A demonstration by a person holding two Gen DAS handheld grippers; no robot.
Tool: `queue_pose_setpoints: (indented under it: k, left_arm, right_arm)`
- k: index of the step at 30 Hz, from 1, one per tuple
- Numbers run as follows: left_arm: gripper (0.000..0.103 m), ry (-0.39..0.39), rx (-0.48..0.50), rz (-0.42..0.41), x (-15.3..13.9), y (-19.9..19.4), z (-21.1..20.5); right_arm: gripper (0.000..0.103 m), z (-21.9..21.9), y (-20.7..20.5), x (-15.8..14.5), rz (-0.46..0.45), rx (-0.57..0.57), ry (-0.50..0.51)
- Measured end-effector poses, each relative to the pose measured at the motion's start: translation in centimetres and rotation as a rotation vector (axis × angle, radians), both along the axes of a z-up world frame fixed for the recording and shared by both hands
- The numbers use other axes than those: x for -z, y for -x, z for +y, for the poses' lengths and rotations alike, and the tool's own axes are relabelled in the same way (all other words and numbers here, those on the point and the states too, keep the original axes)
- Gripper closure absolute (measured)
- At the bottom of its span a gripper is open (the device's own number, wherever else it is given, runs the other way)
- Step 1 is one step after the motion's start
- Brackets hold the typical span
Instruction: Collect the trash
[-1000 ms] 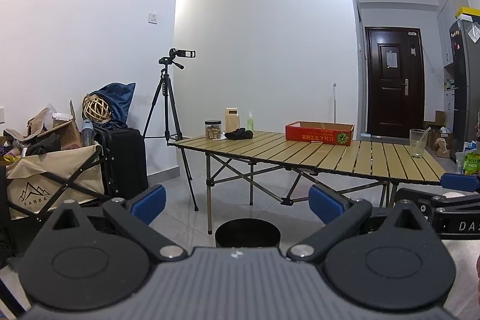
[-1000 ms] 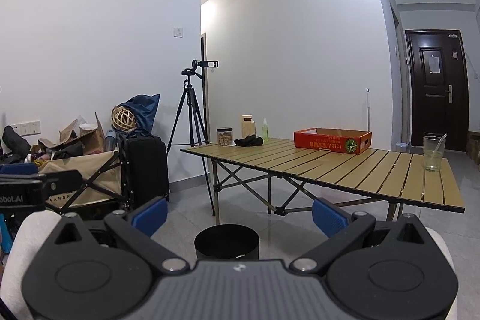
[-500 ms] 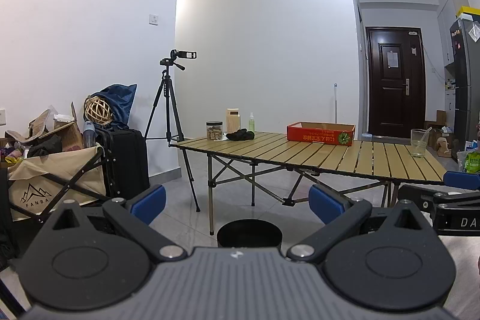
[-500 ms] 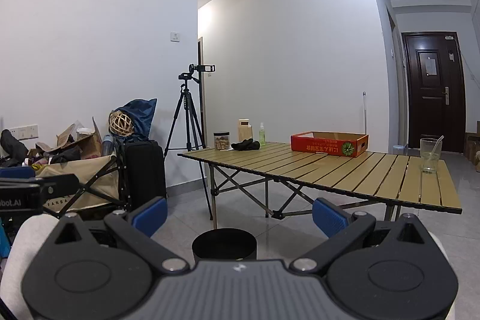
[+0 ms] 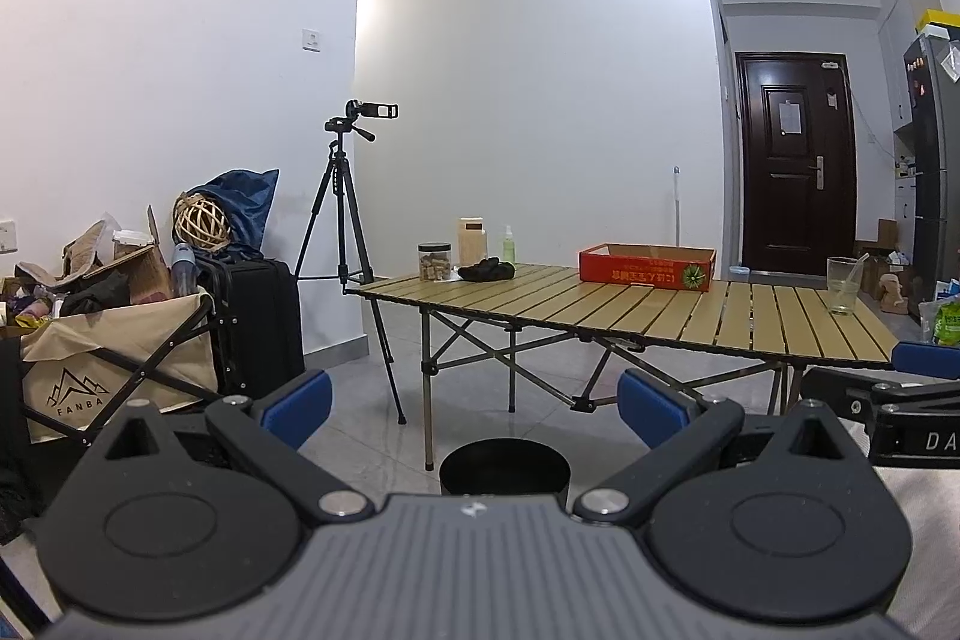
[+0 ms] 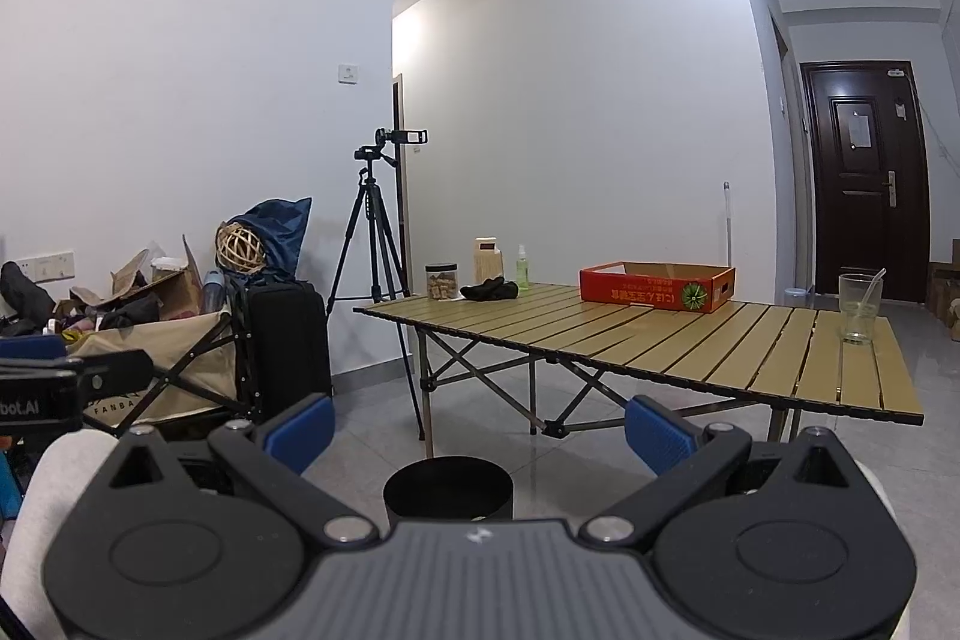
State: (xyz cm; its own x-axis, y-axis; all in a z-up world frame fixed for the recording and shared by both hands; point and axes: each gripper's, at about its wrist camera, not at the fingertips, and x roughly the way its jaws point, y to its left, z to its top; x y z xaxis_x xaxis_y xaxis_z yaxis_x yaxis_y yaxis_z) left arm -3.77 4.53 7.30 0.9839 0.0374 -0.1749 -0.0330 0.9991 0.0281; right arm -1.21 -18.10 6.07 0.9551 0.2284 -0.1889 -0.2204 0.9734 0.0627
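A black round trash bin [image 5: 504, 466] stands on the floor in front of a wooden slat folding table [image 5: 660, 322]; it also shows in the right wrist view [image 6: 448, 487]. On the table are a red cardboard tray [image 5: 647, 266], a clear plastic cup with a straw [image 5: 843, 285], a jar [image 5: 434, 261], a dark crumpled item [image 5: 485, 271] and a green spray bottle [image 5: 508, 246]. My left gripper [image 5: 474, 409] is open and empty, held well back from the table. My right gripper [image 6: 477, 427] is open and empty, beside the left one.
A camera tripod [image 5: 348, 220] stands left of the table. A black suitcase [image 5: 255, 328] and a folding cart full of clutter [image 5: 114, 346] sit at the left wall. A dark door [image 5: 792, 160] is at the far right. Tiled floor lies between me and the table.
Both views have tilted slightly, so the table and bin sit a little lower in frame. The grippers stay open and nothing on the table has moved.
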Motion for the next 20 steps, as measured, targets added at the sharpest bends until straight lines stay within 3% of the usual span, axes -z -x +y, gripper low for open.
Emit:
queue_pose_setpoints:
  k: [20]
  left_arm:
    - [0.000,-0.012,0.000,-0.027,0.16,0.62,-0.05]
  right_arm:
    - [0.000,0.15,-0.13,0.05,-0.005,-0.006,0.011]
